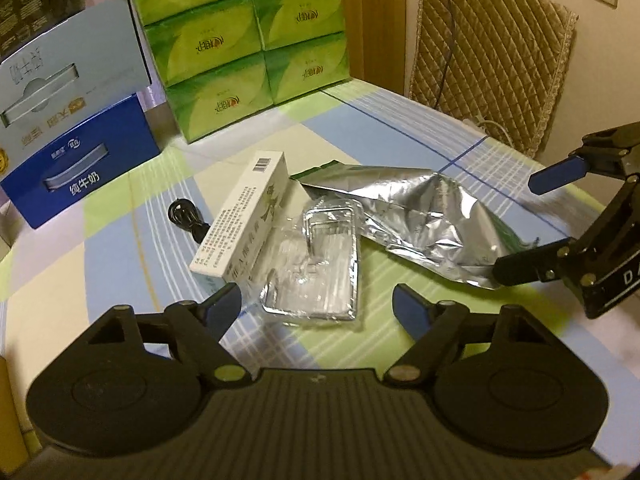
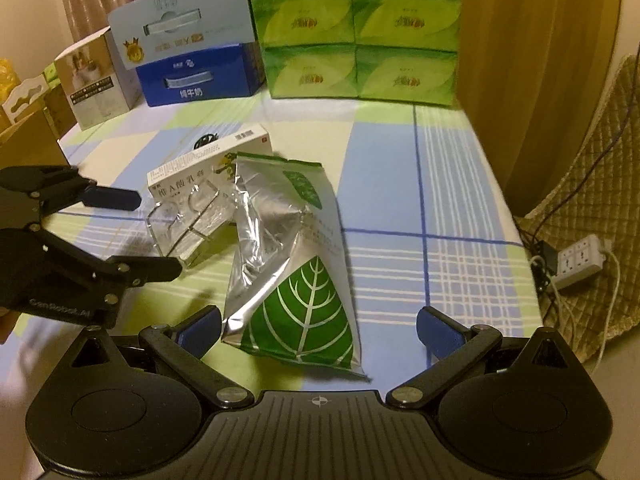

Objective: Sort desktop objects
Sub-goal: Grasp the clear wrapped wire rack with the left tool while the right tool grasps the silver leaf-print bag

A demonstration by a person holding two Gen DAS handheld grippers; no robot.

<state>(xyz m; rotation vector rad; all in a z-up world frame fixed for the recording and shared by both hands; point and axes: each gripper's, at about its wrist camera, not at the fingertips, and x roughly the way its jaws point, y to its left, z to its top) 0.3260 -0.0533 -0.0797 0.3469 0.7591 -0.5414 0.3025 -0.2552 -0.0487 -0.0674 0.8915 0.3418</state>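
Nothing looks sorted yet: my left gripper (image 1: 316, 304) and right gripper (image 2: 318, 330) gape wide, empty, over the crumpled silver foil leaf-printed pouch (image 2: 288, 264), clear plastic case (image 1: 316, 264) and white carton (image 1: 244, 216), clustered mid-table.

Crumpled silver leaf-print pouch (image 2: 292, 264), clear plastic case (image 1: 316, 264), white box (image 1: 244, 216), lying clustered

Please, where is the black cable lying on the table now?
The black cable lies coiled on the checked tablecloth behind the white carton, toward the blue milk box. In the right wrist view only its top shows above the carton.
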